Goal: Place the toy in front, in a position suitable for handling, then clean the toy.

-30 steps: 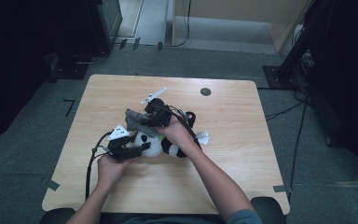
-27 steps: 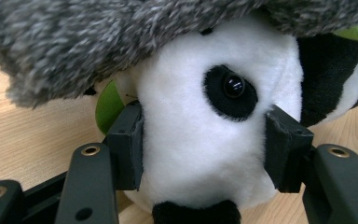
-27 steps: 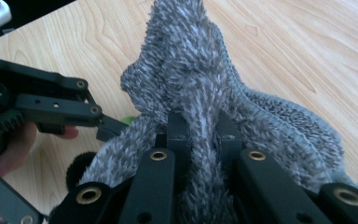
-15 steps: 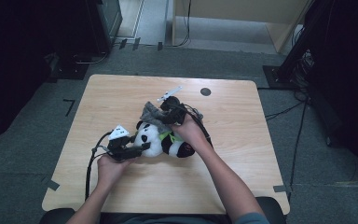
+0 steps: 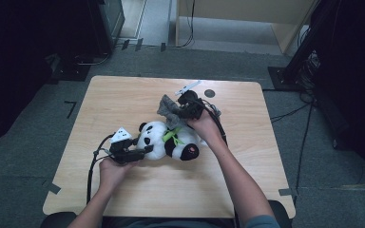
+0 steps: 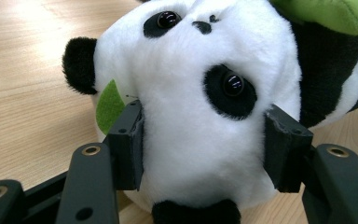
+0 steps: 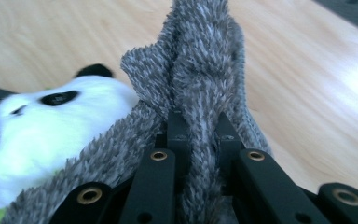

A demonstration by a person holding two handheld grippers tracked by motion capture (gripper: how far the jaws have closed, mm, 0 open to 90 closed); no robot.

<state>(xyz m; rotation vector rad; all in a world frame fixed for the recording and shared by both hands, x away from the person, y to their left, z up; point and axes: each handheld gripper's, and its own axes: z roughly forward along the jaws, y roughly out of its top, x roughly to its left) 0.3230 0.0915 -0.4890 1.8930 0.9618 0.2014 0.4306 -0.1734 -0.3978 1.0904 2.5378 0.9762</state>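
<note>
I'm clamping the plush panda's (image 6: 200, 116) head with my left gripper (image 6: 200, 154) on the surface (image 5: 123, 99) while my right gripper (image 7: 200, 135) is pinching the grey fuzzy cloth (image 7: 200, 70); tugging could slip the cloth free or drag the panda.

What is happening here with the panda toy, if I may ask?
A person sits at a wooden table with a tool in each hand. The left tool is clamped on the head of a plush panda, which lies on the table. The right tool is shut on a fuzzy grey cloth and holds it up just above the panda's body. It looks like the cloth, perhaps a small garment, is being handled at the toy, but which way is unclear.
</note>
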